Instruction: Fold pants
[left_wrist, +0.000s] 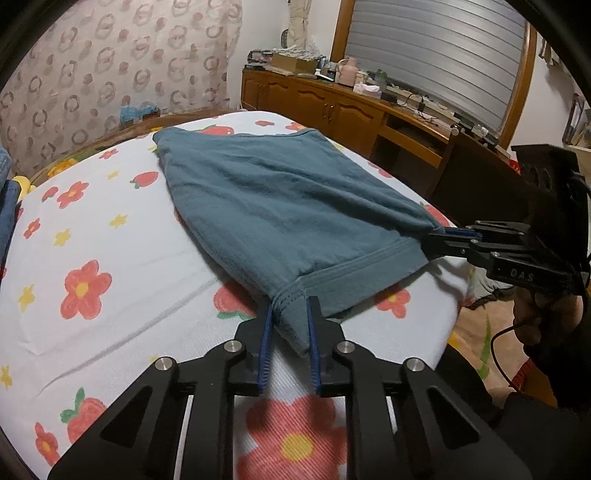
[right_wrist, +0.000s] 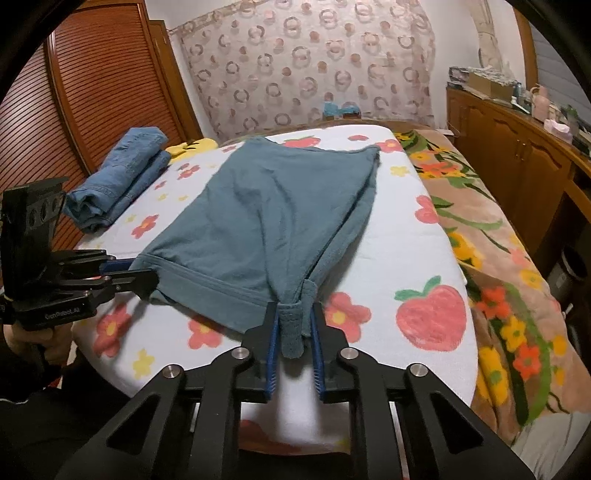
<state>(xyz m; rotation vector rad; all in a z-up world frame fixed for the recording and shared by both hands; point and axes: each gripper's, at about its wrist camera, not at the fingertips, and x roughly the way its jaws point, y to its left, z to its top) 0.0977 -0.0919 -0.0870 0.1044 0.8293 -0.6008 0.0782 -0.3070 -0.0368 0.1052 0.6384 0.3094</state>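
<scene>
The teal pants (right_wrist: 280, 214) lie spread on the flower-print bedsheet (right_wrist: 417, 258), hem end nearest. The left gripper (left_wrist: 290, 310) pinches the hem's left corner, jaws narrow; the right gripper (right_wrist: 294, 314) clamps the right corner (fabric bunched between its pads). Folded jeans (right_wrist: 122, 177) sit far left.

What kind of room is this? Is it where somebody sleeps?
Most likely a bedroom. The teal pants lie on a bed with a flower-and-strawberry sheet, there is a padded headboard behind it, and a wooden dresser cluttered with small things stands along the wall.
</scene>
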